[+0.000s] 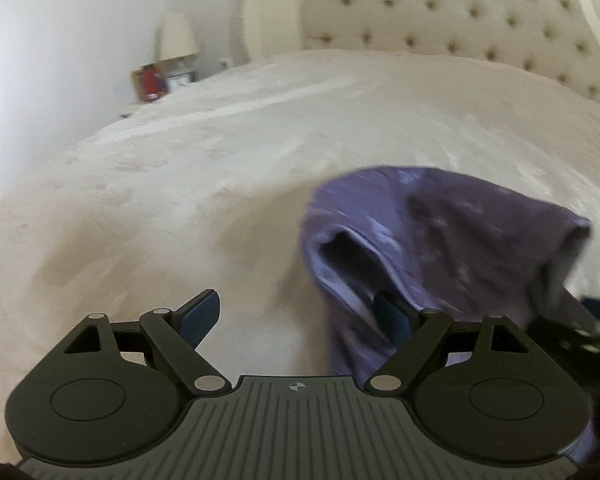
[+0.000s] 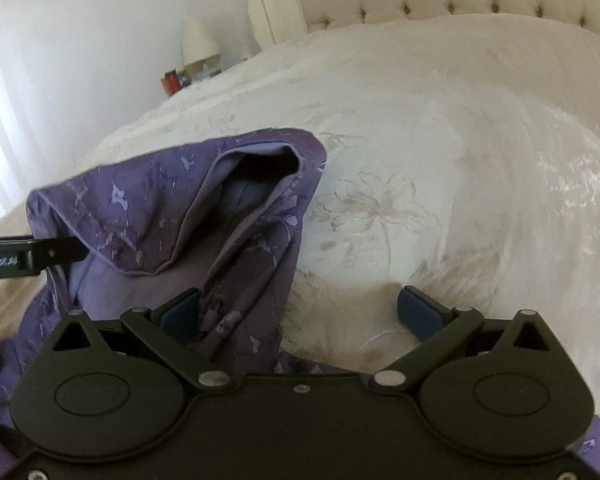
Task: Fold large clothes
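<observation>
A purple patterned garment lies bunched on the white bedspread, right of centre in the left wrist view. My left gripper is open; its right finger touches the cloth's edge and the left finger is over bare bedspread. In the right wrist view the garment lies at the left, with an open hem or sleeve mouth facing up. My right gripper is open; its left finger rests against the cloth and the right finger is over the bedspread. The left gripper's finger shows at the left edge.
A tufted cream headboard stands at the far end of the bed. A bedside table with a lamp and small red and white items is at the far left, by a white wall.
</observation>
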Demonstrator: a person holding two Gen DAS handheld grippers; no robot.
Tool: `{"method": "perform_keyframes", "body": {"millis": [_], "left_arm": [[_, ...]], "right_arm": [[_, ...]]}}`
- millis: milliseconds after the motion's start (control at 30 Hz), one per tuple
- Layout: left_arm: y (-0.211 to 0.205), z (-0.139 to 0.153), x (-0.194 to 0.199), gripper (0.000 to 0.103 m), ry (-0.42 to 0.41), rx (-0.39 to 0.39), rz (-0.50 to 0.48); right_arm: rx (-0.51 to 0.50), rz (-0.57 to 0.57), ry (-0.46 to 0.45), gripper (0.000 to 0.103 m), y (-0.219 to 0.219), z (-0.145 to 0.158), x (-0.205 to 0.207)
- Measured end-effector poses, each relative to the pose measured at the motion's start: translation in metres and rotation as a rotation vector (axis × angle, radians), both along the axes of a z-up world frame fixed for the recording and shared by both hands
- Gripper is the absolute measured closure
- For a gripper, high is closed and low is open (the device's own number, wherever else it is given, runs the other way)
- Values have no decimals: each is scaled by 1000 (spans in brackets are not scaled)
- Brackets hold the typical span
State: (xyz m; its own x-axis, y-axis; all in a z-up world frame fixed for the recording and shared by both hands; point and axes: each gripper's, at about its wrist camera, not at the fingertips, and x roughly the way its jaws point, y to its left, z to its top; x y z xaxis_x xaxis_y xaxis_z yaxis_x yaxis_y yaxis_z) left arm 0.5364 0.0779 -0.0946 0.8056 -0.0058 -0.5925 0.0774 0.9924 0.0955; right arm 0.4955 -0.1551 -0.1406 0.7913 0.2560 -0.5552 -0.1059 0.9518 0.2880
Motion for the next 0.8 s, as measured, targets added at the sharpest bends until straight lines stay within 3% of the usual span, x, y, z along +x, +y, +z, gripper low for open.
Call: {"method": "perform_keyframes", "body": {"millis": [200,367,433,667,733,800], "left_arm": [[27,-6,-2,18,-4,-71,85],[46,-14,-4,12,5,-178,120],[42,-11,-4,13,0,-153,113],[-5,5,-3,13,-87,120,-43],[-7,12,-4,13,-127,128,-35],[2,20,-4,13,-147,76,1]], "right_arm": [[75,-59,-24,2,-11,-2,-6],[145,-136,-40,2,-23,-4,-11],[123,-135,-30,2,-19,-3,-5],[65,-121,-10,1,-11,0,-4],[39,-110,9,1,-8,3,-2],[11,-98,24,1,-6,9,1]]}}
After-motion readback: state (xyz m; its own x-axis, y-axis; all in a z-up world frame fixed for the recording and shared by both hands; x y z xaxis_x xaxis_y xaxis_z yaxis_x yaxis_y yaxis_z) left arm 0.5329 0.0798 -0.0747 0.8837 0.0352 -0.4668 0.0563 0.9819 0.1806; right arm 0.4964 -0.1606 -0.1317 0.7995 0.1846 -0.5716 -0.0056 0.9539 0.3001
